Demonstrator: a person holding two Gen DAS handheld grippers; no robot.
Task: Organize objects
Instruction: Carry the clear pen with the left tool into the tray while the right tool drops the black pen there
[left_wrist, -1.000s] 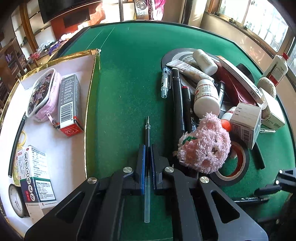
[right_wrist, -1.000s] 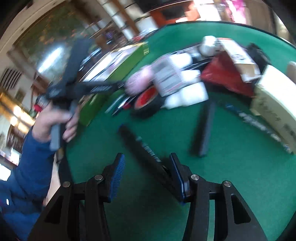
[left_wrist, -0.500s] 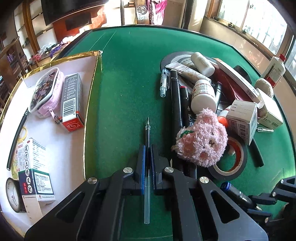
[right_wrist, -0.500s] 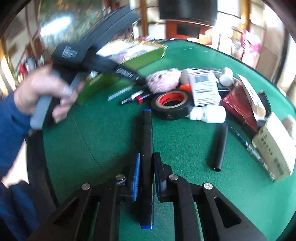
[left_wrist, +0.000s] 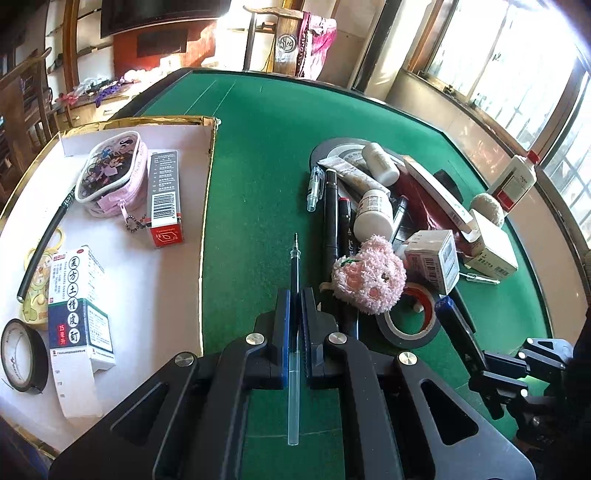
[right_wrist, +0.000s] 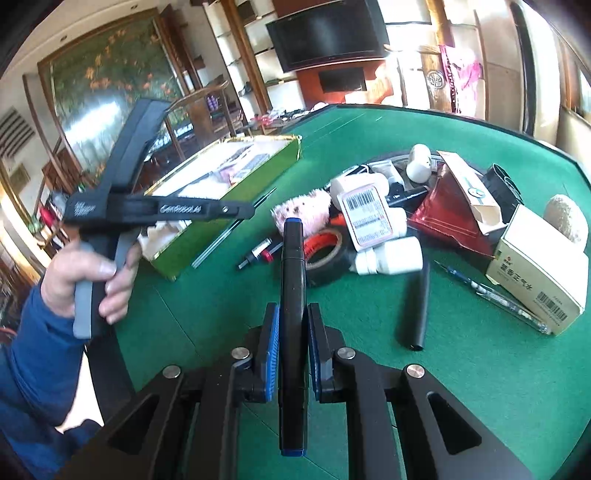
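Note:
My left gripper (left_wrist: 294, 299) is shut on a thin clear pen refill (left_wrist: 294, 332) that points forward over the green felt, beside the gold-edged white box (left_wrist: 205, 206). My right gripper (right_wrist: 291, 317) is shut on a black marker with blue ends (right_wrist: 292, 295), lifted above the felt. The same marker (left_wrist: 456, 328) shows at the lower right of the left wrist view. In the right wrist view a hand (right_wrist: 85, 273) in a blue sleeve holds the left gripper's handle (right_wrist: 162, 210) next to the box (right_wrist: 236, 192).
A pile lies on the felt: pink plush (left_wrist: 369, 280), tape roll (left_wrist: 408, 325), white bottles (left_wrist: 373, 214), cartons (left_wrist: 432, 258), dark pens (left_wrist: 330, 218), red pouch (right_wrist: 450, 214), black tube (right_wrist: 415, 306). The box holds a pink pouch (left_wrist: 110, 177), cartons (left_wrist: 164, 192) and tape (left_wrist: 22, 354).
The right gripper's jaws closed on the black marker and lifted it off the felt. The left gripper, still holding the refill, moved and tilted a little.

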